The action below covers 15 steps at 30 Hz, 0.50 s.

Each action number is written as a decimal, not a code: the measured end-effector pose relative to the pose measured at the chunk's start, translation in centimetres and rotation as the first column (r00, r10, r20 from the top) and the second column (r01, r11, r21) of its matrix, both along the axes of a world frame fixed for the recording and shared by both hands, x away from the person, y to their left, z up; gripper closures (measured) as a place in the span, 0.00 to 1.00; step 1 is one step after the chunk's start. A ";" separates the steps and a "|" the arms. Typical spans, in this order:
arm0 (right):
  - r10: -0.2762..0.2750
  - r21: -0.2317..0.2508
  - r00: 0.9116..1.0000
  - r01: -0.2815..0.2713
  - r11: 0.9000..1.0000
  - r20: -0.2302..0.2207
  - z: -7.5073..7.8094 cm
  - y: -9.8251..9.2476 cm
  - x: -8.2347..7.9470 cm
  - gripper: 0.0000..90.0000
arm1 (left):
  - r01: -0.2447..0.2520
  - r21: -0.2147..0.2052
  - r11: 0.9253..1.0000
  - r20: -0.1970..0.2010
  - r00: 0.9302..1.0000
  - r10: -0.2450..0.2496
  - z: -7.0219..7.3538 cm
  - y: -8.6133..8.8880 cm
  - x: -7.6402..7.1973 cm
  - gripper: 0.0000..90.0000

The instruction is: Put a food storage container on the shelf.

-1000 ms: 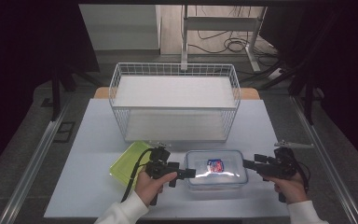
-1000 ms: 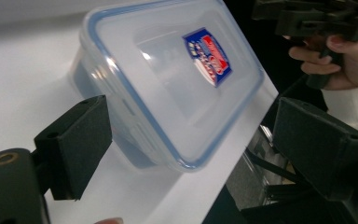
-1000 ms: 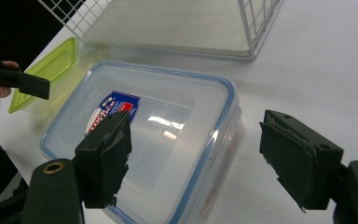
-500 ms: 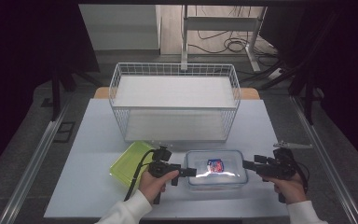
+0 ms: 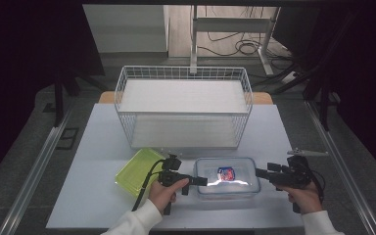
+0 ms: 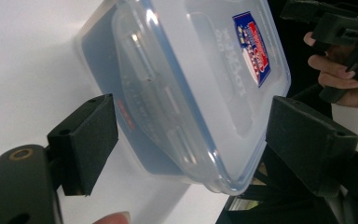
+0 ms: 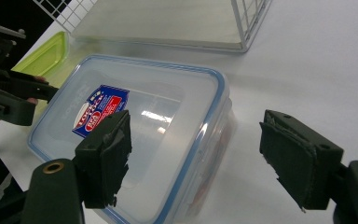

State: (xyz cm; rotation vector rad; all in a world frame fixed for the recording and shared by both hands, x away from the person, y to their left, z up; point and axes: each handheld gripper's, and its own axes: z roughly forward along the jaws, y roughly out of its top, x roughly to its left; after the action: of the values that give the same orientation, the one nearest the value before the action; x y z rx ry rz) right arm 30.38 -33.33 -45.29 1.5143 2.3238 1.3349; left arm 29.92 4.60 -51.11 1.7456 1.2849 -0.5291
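Observation:
A clear plastic container (image 5: 227, 177) with a blue-rimmed lid and a red-and-blue label stands on the white table (image 5: 93, 196) near its front edge. My left gripper (image 5: 201, 180) points at the container's left end. In the left gripper view the box's end (image 6: 200, 93) lies between the jaws of that gripper (image 6: 191, 121). They have just been closing a little, and the pads stand apart from the box. My right gripper (image 5: 260, 172) is level at the right end. Its jaws (image 7: 198, 140) are wide open around the near end of the container (image 7: 135, 126), with no contact that I can see.
A lime-green lid or shallow tray (image 5: 139, 171) lies flat to the left of the container, beside my left hand. A large white wire basket (image 5: 183, 105) stands behind both, across the middle of the table. Metal rails run along both sides of the table.
My left gripper has sunk slightly at the container's left end. The right gripper and the container have not moved.

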 end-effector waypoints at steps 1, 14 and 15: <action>0.000 -0.001 1.000 0.000 1.000 0.001 0.0 0.0 0.0 0.28 | -0.007 0.000 1.000 -0.004 1.000 0.007 -0.1 0.0 0.0 0.19; 0.003 -0.005 1.000 -0.003 1.000 -0.007 -0.2 0.1 0.1 0.28 | -0.002 -0.016 1.000 -0.035 0.999 0.002 -0.7 -0.2 0.2 0.32; 0.003 -0.005 1.000 -0.003 1.000 -0.007 -0.2 0.1 0.1 0.28 | -0.001 -0.022 1.000 -0.037 0.999 0.000 -0.7 -0.2 0.3 0.32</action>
State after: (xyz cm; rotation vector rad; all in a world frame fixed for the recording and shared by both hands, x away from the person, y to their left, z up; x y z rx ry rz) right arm 30.47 -33.25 -45.51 1.5179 2.3327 1.3254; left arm 30.18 4.43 -51.84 1.7247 1.3007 -0.5757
